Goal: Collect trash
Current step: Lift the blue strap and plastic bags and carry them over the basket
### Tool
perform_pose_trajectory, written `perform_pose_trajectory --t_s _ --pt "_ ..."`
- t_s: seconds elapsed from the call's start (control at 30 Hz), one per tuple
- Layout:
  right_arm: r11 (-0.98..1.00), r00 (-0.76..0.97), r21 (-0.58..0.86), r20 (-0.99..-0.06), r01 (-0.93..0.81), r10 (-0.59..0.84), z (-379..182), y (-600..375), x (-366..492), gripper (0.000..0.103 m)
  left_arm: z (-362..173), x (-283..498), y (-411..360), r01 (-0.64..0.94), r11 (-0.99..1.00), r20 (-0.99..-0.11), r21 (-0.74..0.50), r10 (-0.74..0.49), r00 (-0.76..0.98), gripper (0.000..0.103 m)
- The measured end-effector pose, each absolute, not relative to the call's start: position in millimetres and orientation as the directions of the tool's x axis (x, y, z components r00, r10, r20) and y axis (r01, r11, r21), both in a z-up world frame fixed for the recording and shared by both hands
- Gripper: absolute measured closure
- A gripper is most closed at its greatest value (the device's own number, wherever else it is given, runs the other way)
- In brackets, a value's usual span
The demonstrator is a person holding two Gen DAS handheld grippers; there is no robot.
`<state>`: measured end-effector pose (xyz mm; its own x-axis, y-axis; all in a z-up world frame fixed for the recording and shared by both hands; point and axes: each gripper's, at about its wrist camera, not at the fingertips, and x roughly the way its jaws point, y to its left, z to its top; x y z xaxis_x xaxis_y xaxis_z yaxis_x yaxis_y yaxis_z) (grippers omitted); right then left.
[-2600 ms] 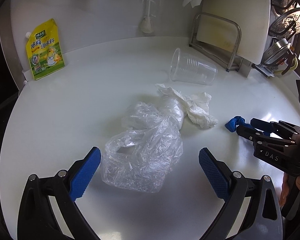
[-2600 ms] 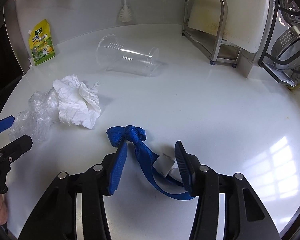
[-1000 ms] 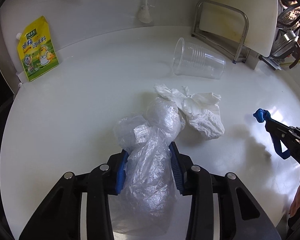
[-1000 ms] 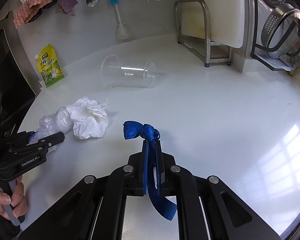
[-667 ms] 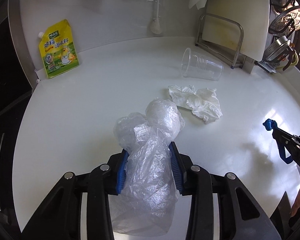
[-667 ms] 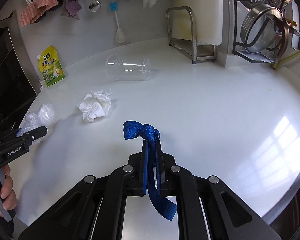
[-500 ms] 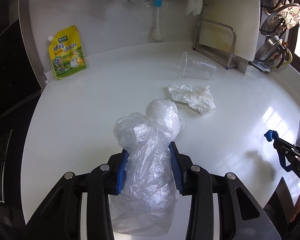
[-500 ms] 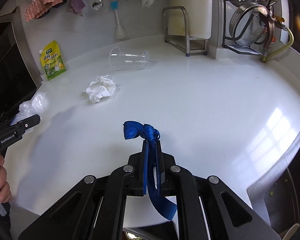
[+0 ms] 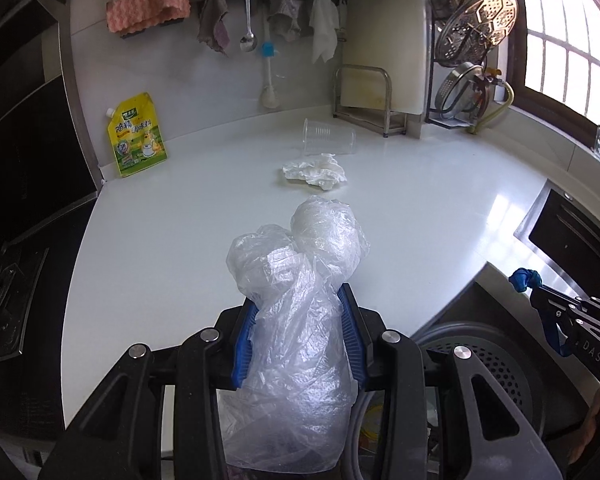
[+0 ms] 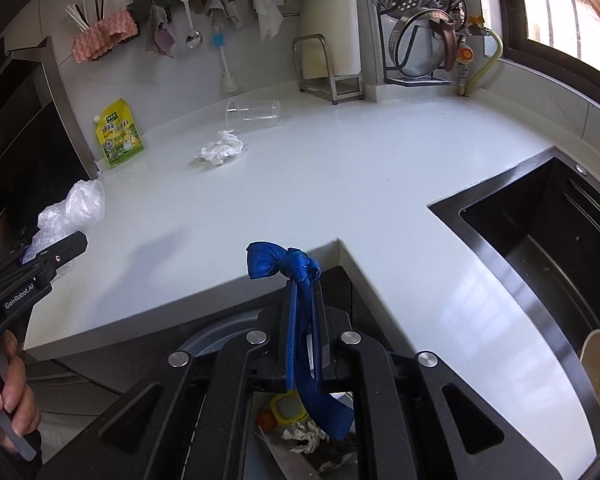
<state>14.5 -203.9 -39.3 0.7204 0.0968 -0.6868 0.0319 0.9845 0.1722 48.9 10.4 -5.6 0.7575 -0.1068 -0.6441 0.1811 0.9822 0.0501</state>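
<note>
The left gripper (image 9: 300, 332) is clamped tight on a crumpled clear plastic bag (image 9: 296, 300), which bulges up past the blue pads (image 9: 242, 340) into the middle of the frame and also hangs down below them. Same deal on the other side: the right gripper (image 10: 302, 320) is pinched shut on a blue ribbon (image 10: 296, 280), with the knot poking out above the fingertips and the tail dangling at the bottom center of the right wrist view.

Under both grippers, at the bottom of each frame, an open trash bin (image 10: 216, 340) is seen off the counter's edge, with some scraps already in it, including something yellow.

A bit further up, the white countertop (image 10: 340, 184) fills the middle of both views. A black sink (image 10: 540, 240) is cut into it on the right side of the right wrist frame.

Further back on the counter, a crumpled white tissue (image 9: 314, 170) is left lying just in front of a clear plastic cup (image 9: 328, 142) tipped on its side. A yellow seasoning pouch (image 9: 136, 136) is propped against the wall at upper left.
</note>
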Motion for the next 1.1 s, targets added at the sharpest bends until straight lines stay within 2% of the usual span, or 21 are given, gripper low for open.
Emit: perform_pose_trajectory --t_s 0.2,0.47,0.7,1.1 --pt "0.981 0.724 0.184 -0.685 0.057 0.086 -48.8 -202.7 -34.3 0.096 -15.0 7.8 0.6 0.203 0.978 -0.635 0.035 -0.135 0.76 0.065" --pt "0.985 0.713 0.165 -0.696 0.047 0.083 -63.9 -197.4 -72.6 0.096 -45.3 -21.7 -13.6 0.245 0.97 -0.684 0.008 -0.173 0.708 0.065" --pt "0.978 0.689 0.2 -0.717 0.062 0.103 -84.0 -200.5 -80.8 0.096 -63.4 -37.5 -29.6 0.29 0.956 -0.704 0.036 -0.181 0.686 0.065" --pt "0.982 0.649 0.181 -0.754 0.056 0.102 -105.4 -193.9 -79.1 0.096 -93.2 -37.6 -41.9 0.346 0.938 -0.768 0.003 -0.22 0.601 0.065"
